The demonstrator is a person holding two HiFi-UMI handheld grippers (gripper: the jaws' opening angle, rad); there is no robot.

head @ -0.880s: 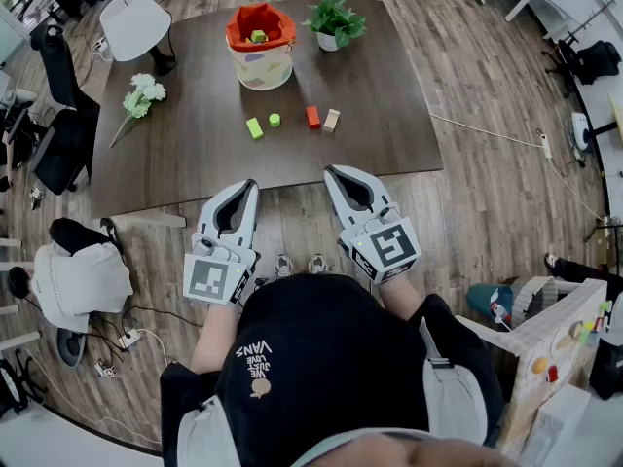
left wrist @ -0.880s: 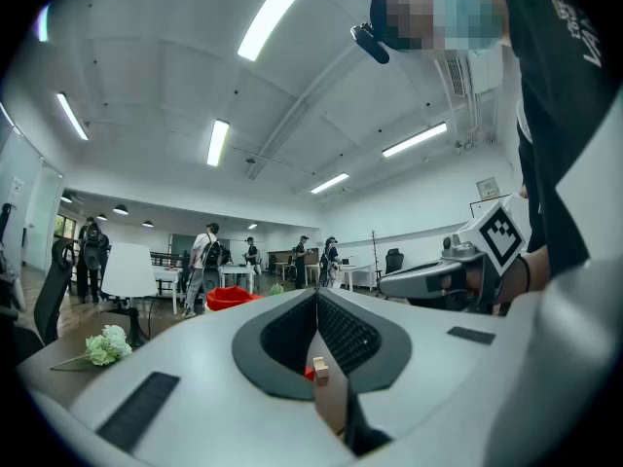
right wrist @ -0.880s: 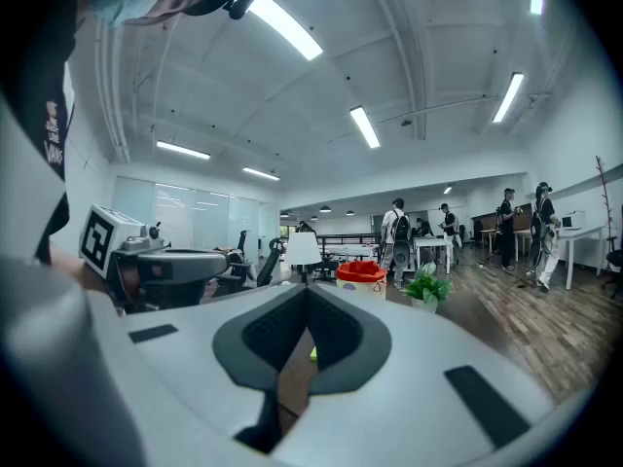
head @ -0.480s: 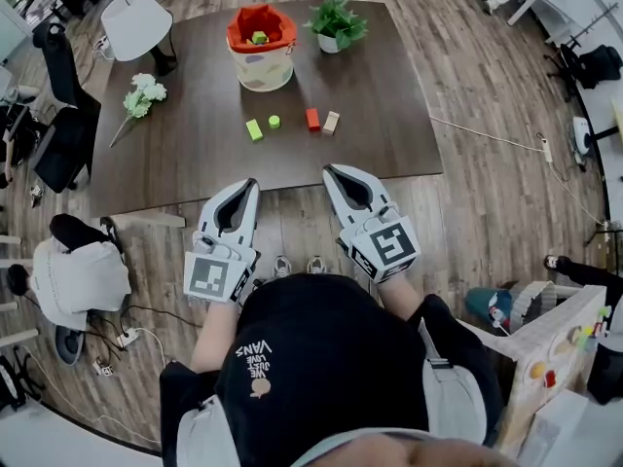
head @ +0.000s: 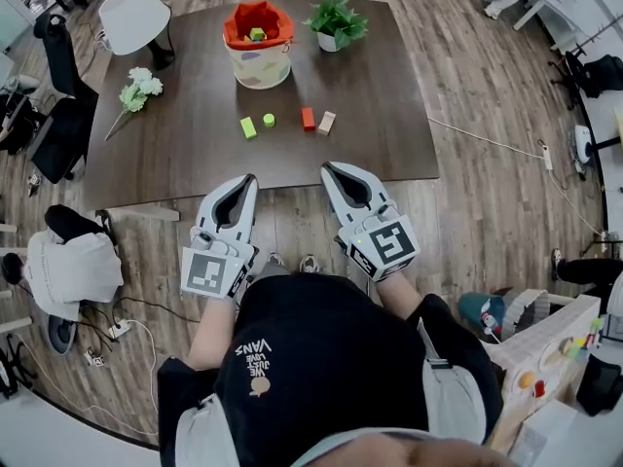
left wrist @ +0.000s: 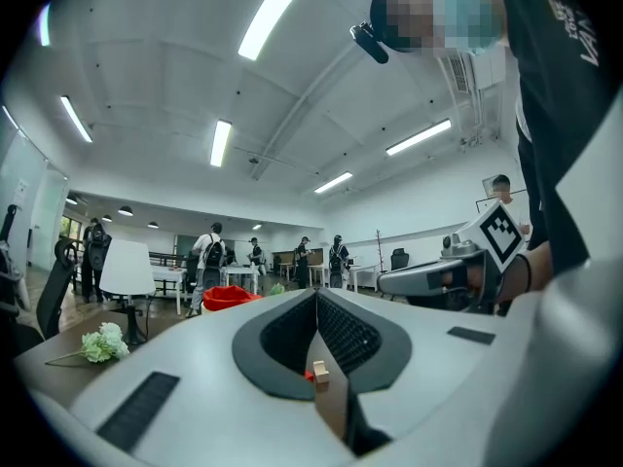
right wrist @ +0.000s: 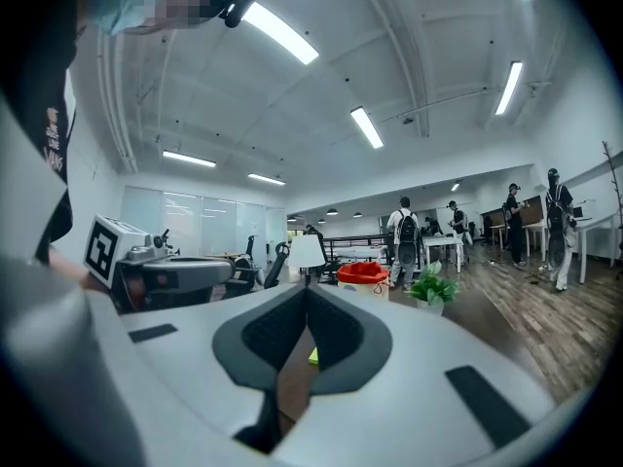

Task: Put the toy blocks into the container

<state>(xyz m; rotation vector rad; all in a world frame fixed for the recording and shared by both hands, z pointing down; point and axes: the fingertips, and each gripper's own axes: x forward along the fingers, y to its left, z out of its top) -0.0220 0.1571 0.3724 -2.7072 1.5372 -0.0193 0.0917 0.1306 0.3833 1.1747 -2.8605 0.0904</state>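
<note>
left tongs [head: 250, 179], right tongs [head: 328, 167], both closed and empty, black shirt [head: 321, 358] printed "vans"

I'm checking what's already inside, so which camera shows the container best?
The head view: it looks down into the container, with a green block inside. Both gripper views show it side-on, contents hidden.

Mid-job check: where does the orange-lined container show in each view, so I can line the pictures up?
Head view: the container stands at the far side of the table, upper centre-left.
Left gripper view: left of centre, low, just beyond the left jaw's edge.
Right gripper view: slightly right of centre, just above the jaws.
Shared landmark: the potted plant, right of the container in every view.
</note>
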